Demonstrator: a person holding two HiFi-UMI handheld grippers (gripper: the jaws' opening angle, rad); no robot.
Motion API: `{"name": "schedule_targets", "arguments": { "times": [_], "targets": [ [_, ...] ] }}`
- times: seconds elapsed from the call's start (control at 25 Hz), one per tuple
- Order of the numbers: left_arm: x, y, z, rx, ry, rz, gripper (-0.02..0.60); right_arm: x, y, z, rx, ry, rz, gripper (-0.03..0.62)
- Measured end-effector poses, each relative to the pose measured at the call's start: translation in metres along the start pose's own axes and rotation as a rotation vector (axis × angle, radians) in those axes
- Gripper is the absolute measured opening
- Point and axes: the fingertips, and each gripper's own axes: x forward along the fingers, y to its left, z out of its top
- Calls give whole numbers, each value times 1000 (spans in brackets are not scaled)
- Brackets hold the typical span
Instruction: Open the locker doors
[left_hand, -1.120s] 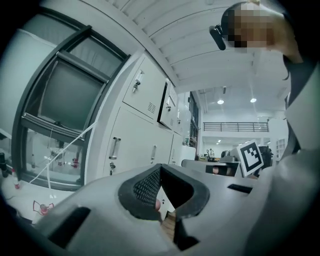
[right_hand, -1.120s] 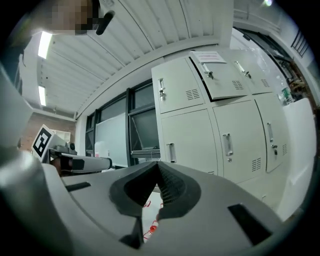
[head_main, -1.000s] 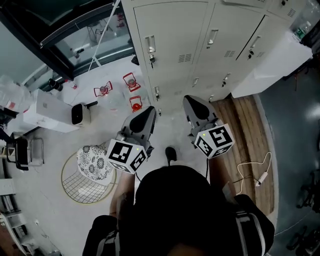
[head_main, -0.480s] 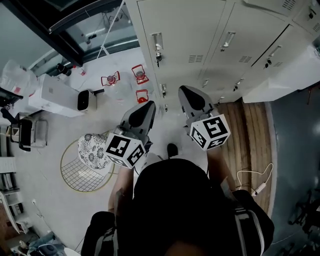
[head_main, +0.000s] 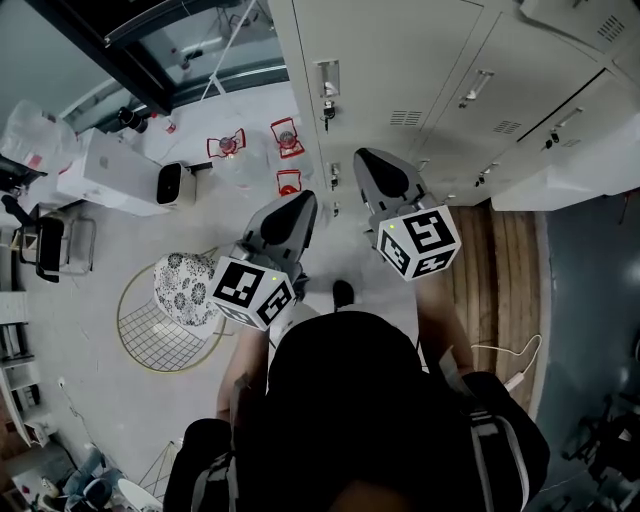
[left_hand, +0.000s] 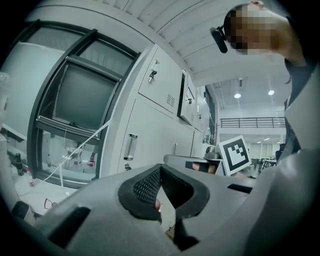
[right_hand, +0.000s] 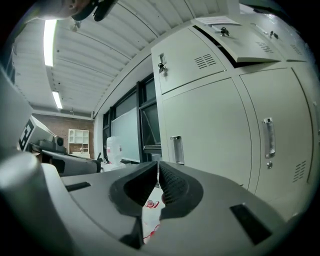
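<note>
The person stands facing a bank of pale grey metal lockers (head_main: 400, 50) that fills the top of the head view. Both tools are held out in front, short of the doors and touching none of them. The left gripper (head_main: 303, 203) points up and to the right toward the bank's left edge. Its jaws are clenched together at the tips with nothing between them (the left gripper view shows only a narrow V of background below the meeting pads). The right gripper (head_main: 366, 162) sits just beside it to the right, its nose aimed at the lower row of doors, and its jaws are likewise pressed together and empty. The nearest doors are closed. One is a tall door with a vertical chrome handle (head_main: 327, 77) and a dark lock under it. Below it, a small lower chrome handle (head_main: 335, 180) shows between the 2 grippers' tips. At the far right a white door panel (head_main: 565, 165) stands swung out from the bank. On the pale floor left of the lockers lie 3 red wire-frame objects (head_main: 288, 137). Near them are a small white box-shaped appliance (head_main: 172, 185) and a round gold wire stool with a black-and-white patterned cushion (head_main: 165, 315). A strip of brown wooden planking (head_main: 500, 270) runs along the foot of the lockers at the right.
</note>
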Motion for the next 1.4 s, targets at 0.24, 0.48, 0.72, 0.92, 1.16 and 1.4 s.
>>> {"name": "schedule_targets", "arguments": {
  "times": [0.24,0.48,0.72,0.92,1.16,1.4],
  "targets": [
    [-1,15,9,5,-18,17,17,22,2,2,5,3,13,30],
    [-1,32,14,3,-30,24,18,45,3,0,-5,18,9,55],
    [2,47,23,8,-38,20,17,67,-4,5,-21,25,-4,77],
    [-1,59,26,5,-36,25,17,83,-17,13,-37,23,-34,84],
    [-4,74,23,3,-21,31,17,103,-22,16,-54,29,-47,115],
    [-7,87,24,-3,-11,24,17,123,-24,12,-60,53,-65,133]
  ]
}}
